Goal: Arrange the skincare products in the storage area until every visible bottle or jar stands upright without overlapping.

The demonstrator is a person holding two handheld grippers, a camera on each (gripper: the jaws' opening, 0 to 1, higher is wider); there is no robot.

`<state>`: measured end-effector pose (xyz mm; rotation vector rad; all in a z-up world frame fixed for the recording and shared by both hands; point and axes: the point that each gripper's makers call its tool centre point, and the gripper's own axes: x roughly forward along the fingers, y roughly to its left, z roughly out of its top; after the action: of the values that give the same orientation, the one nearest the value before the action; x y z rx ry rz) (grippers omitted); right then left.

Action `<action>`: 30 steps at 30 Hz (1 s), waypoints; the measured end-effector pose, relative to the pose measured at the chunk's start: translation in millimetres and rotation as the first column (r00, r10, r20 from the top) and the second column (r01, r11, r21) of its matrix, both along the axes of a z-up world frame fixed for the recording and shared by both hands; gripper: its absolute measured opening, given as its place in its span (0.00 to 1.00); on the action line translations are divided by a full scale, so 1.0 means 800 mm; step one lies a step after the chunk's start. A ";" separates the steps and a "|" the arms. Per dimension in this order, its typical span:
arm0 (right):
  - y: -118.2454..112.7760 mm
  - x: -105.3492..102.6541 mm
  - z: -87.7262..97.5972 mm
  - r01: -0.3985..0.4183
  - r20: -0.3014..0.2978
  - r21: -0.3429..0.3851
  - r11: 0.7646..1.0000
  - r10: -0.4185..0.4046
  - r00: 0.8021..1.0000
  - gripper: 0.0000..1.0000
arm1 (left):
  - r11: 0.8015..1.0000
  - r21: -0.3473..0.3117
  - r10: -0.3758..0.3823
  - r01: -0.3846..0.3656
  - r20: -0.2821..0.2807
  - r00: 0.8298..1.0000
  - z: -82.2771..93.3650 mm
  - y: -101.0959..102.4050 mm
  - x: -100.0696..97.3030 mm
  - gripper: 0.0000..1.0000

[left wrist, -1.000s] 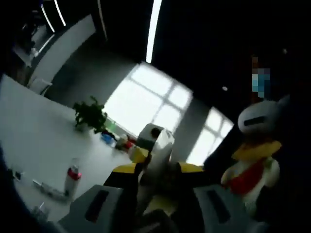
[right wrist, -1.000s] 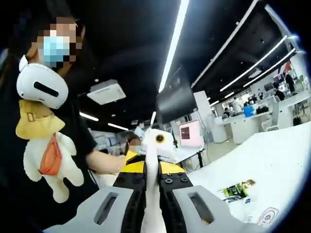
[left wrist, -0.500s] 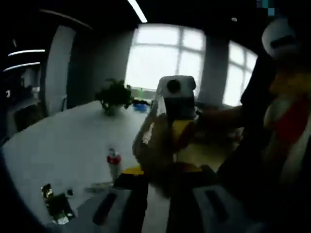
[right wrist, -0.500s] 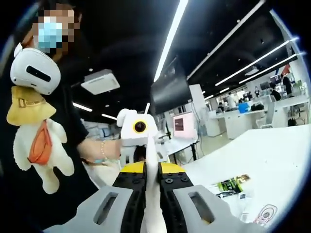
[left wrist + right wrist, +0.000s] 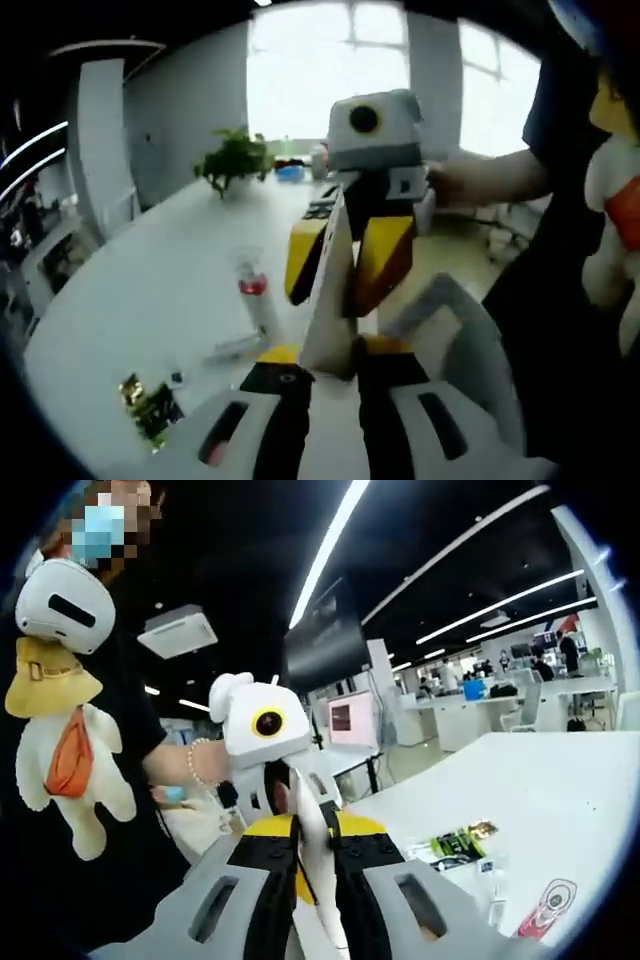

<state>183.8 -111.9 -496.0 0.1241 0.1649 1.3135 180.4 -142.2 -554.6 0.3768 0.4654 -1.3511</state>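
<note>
Jaws pressed flat together on the left gripper point(image 5: 325, 350), nothing held. Same on the right gripper point(image 5: 312, 850): shut tight, nothing held. Nose to nose in mid-air with each other, right gripper point(image 5: 345, 250) dead ahead in the left gripper view, left gripper point(image 5: 290, 780) just past the jaws in the right gripper view. Well above and apart from the table point(image 5: 150, 290). Down there, left of the shut jaws in the left gripper view: bottle point(image 5: 254, 295) with red band, upright, tube point(image 5: 238, 347) lying just beside it, green packet point(image 5: 150, 408) nearer the edge. In the right gripper view, low right: bottle point(image 5: 548, 910), tilted by the lens, well clear of both grippers. Beyond: plant point(image 5: 235, 160). Hanging on the person, a toy point(image 5: 65, 740).
</note>
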 end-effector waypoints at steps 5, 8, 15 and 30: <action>0.009 -0.006 -0.029 0.049 -0.023 -0.098 0.994 -0.051 0.998 0.11 | 0.999 0.041 0.003 -0.003 0.000 1.000 -0.027 0.012 -0.006 0.18; 0.014 -0.010 -0.049 0.064 -0.021 -0.156 0.986 -0.069 0.997 0.12 | 0.998 0.066 0.007 -0.008 0.009 1.000 -0.052 0.019 -0.010 0.18; 0.002 -0.019 -0.081 0.119 -0.066 -0.203 0.972 -0.135 0.989 0.12 | 0.997 0.076 0.009 -0.006 -0.031 0.999 -0.093 0.017 -0.013 0.19; -0.062 0.022 -0.123 0.211 -0.127 -0.210 0.955 -0.241 0.962 0.12 | 0.995 0.095 0.036 -0.033 -0.029 0.999 -0.147 -0.044 0.022 0.19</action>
<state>201.6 -161.6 -594.5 0.0733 0.3966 1.0518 198.3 -177.4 -672.1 0.4249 0.5606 -1.3054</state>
